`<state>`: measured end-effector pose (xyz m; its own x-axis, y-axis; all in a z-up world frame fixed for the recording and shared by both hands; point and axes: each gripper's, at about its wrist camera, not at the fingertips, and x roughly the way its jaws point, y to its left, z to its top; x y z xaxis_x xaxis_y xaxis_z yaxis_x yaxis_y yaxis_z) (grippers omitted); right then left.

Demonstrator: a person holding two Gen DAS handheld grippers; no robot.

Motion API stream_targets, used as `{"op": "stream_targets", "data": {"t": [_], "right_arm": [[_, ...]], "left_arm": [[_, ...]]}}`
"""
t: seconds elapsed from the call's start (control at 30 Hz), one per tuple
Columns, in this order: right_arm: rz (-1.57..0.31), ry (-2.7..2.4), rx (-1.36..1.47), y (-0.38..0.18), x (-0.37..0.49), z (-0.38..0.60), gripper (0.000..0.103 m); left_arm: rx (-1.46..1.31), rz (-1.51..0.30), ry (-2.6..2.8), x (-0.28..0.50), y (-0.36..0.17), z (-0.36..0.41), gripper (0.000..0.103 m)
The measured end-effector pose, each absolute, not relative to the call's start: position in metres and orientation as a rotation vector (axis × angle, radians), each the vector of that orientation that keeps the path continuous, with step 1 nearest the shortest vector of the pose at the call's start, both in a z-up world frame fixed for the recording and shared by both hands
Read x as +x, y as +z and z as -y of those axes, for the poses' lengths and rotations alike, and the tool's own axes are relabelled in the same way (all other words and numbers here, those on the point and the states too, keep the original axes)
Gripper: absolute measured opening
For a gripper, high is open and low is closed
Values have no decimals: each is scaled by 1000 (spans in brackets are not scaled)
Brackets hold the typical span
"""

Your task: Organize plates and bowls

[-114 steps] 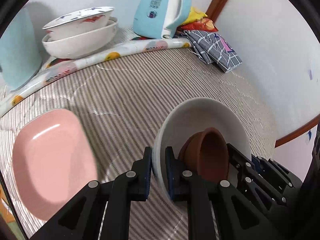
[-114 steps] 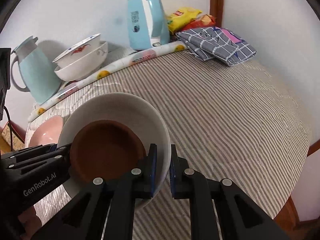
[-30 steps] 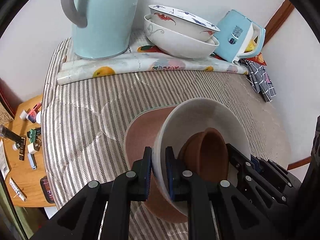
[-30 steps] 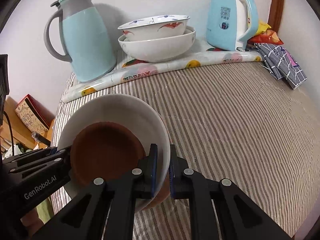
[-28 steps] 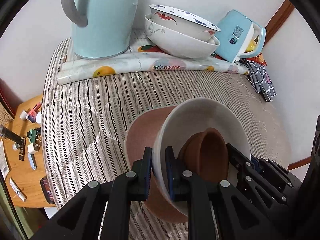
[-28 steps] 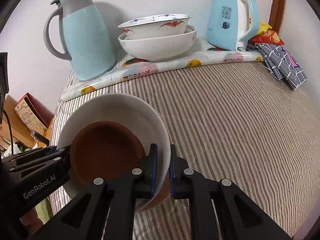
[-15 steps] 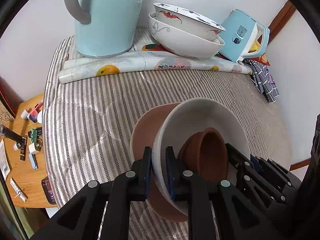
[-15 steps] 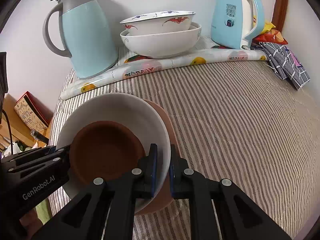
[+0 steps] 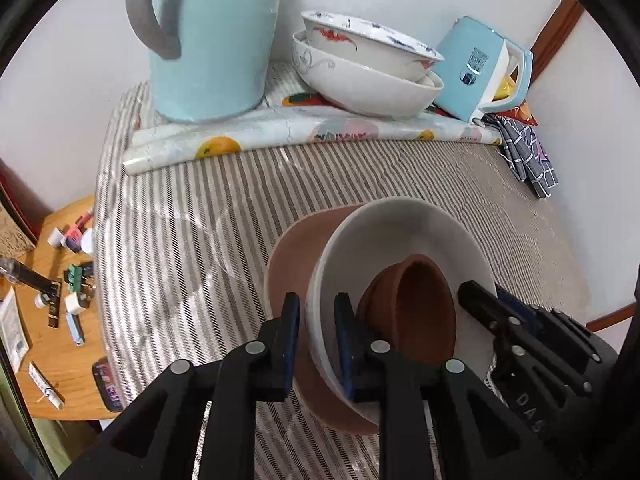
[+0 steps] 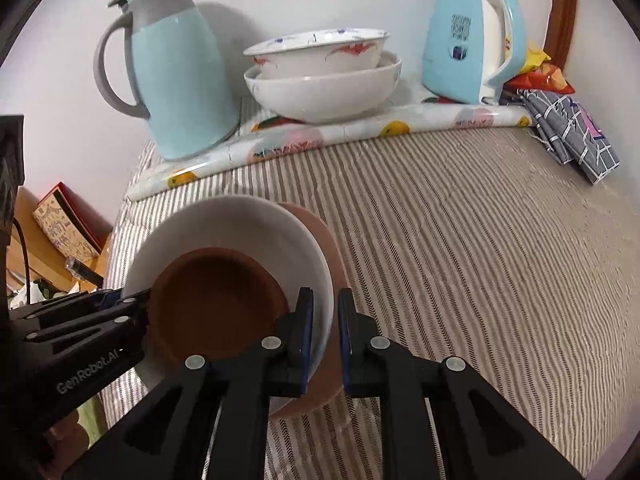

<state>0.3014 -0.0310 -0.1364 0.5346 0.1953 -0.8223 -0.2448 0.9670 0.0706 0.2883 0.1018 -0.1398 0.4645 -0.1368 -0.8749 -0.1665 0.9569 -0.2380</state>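
Observation:
A white bowl (image 9: 404, 236) holds a small brown bowl (image 9: 420, 300) inside it. My left gripper (image 9: 316, 340) is shut on the white bowl's left rim. My right gripper (image 10: 323, 336) is shut on its right rim (image 10: 320, 280); the brown bowl (image 10: 216, 300) shows inside. The white bowl sits over a pink plate (image 9: 292, 256) on the striped tablecloth; the plate's edge (image 10: 328, 240) shows beside it. I cannot tell whether they touch. Two stacked white patterned bowls (image 9: 360, 68) (image 10: 320, 80) stand at the back.
A light blue thermos jug (image 9: 208, 36) (image 10: 176, 68) stands back left, a blue kettle (image 9: 476, 68) (image 10: 468, 36) back right, on a fruit-print mat (image 10: 320, 136). A folded checked cloth (image 10: 568, 132) lies at the right. A low wooden table with clutter (image 9: 52, 304) is left of the edge.
Both grippers carried the white bowl with the brown bowl leftward to above the pink plate, then slightly forward toward the back items. Grips are unchanged.

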Motion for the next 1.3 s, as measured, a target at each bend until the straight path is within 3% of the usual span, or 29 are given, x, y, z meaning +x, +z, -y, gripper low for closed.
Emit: {"op": "stream_targets", "data": {"t": [0.27,0.5,0.67,0.73,0.87,1.03,1.17,1.3], "right_arm": [[-946,245,-30,-118,285,44,30],[-901,187,-67,-95,254,58,31],[-855,143,-44,-73,221,77,39],[-842,127,-25,-66,206,86,40],[-810,95,-5,-58,177,103,51],[-793,88,32,-53,140,116,52],[-746,69,31,-46,109,123,80],[-708,32,30,-39,82,137,89]], "left_arm": [[-279,-1047,46,272,-120,-104,36],[-254,-994,34,248,-96,-93,53],[-228,-968,18,223,-78,-76,57],[-225,-945,6,210,-69,-70,62],[-198,-890,-9,182,-53,-57,69],[-177,-831,-10,146,-37,-45,78],[-157,-792,-13,119,-30,-35,83],[-132,-778,-31,97,-29,-21,85]]}}
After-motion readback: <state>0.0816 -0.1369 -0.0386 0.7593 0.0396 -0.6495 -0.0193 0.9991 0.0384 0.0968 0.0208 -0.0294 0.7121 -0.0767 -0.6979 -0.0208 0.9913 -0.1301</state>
